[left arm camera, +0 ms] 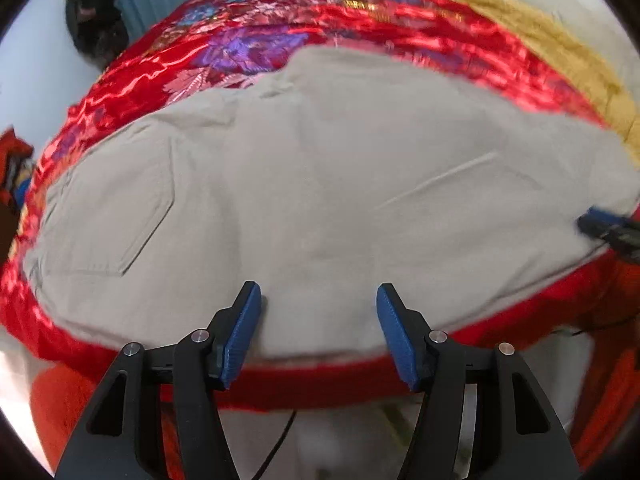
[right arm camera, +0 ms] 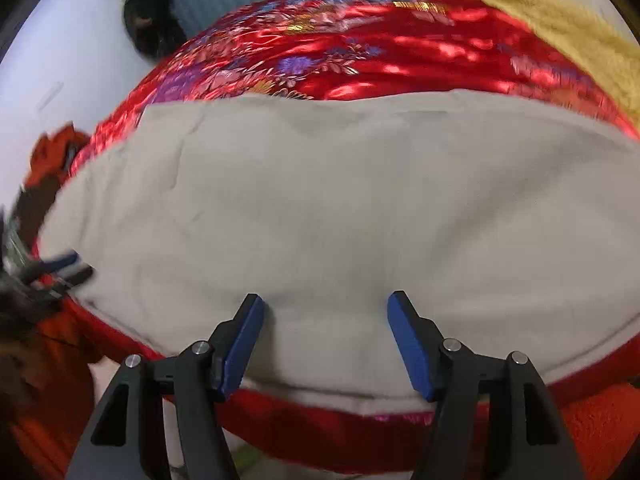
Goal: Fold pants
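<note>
Pants (left arm camera: 320, 184): beige, spread flat across the middle of the frame on a red quilt (left arm camera: 360, 20); a mustard blanket (left arm camera: 560, 52) runs down the upper right. Left wrist view: pocket outline at left centre, one crease right of centre. Left gripper (left arm camera: 319, 312) at lower centre, jaws wide apart with nothing between them, blue pads hanging over the near hem. Right gripper's tips show blurred at the right edge, over the cloth's border; from here I cannot tell how they stand.

Right wrist view: pants (right arm camera: 340, 208) again fill the centre, near hem just above the quilt edge at the bottom. Right gripper (right arm camera: 326, 314) at lower centre, jaws wide, empty, over the hem. Left gripper blurred at the left edge near the cloth's corner.

Judgement: both claws sit along the near edge, well apart, probably to pinch it at two points and lift evenly for the next fold
</note>
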Available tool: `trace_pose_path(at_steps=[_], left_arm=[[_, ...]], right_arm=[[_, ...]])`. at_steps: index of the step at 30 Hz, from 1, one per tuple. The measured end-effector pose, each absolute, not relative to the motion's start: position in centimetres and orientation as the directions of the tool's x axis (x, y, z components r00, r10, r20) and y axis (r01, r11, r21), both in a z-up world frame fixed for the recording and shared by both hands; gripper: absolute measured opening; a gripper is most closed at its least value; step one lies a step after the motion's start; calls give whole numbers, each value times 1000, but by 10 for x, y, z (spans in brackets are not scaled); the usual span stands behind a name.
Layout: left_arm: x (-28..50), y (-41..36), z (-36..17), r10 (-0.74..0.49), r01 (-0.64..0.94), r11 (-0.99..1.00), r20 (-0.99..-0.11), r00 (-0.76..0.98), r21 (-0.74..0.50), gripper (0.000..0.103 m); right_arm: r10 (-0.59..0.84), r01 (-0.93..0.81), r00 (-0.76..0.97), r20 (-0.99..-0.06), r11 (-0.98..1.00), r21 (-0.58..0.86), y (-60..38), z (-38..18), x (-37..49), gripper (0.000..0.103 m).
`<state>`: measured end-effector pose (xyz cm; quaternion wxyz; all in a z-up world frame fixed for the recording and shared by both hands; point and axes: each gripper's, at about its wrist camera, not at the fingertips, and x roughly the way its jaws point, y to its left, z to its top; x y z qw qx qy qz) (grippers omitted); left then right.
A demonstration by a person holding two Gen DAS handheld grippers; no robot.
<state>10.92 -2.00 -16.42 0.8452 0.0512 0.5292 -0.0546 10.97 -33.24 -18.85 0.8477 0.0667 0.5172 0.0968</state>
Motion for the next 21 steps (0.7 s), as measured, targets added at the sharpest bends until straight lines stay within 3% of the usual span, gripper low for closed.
trace_pose_path(at_steps=[2,5,8,11,15,19,21], left_arm=[[113,-9,-143,-85,125,992,-878,470,-29,70],[137,12,-123,-28,47,999,-840,543,-3,80],[165,45,-130,76,-64,997,-834,546,49,80],[175,69,-172,234,-119,972,-893,386,203,73],[144,70,-175,257,-116,966,-882,394,229,71],[148,39,-132,119,-80,993,-856,502,91,75],[166,6,-115,30,-5,999,-840,542,32,85]], right_arm=[[251,-73,443,-861,967,245,-338,-188,112,65],[259,-59,454,-853,964,261,-339,-191,109,65],[240,-77,457,-857,970,231,-333,-191,110,69],[236,-80,463,-854,971,225,-330,-192,110,71],[252,-78,469,-846,966,244,-333,-192,108,71],[260,-90,472,-842,965,247,-330,-193,108,77],[256,-101,471,-844,966,236,-326,-194,109,82]])
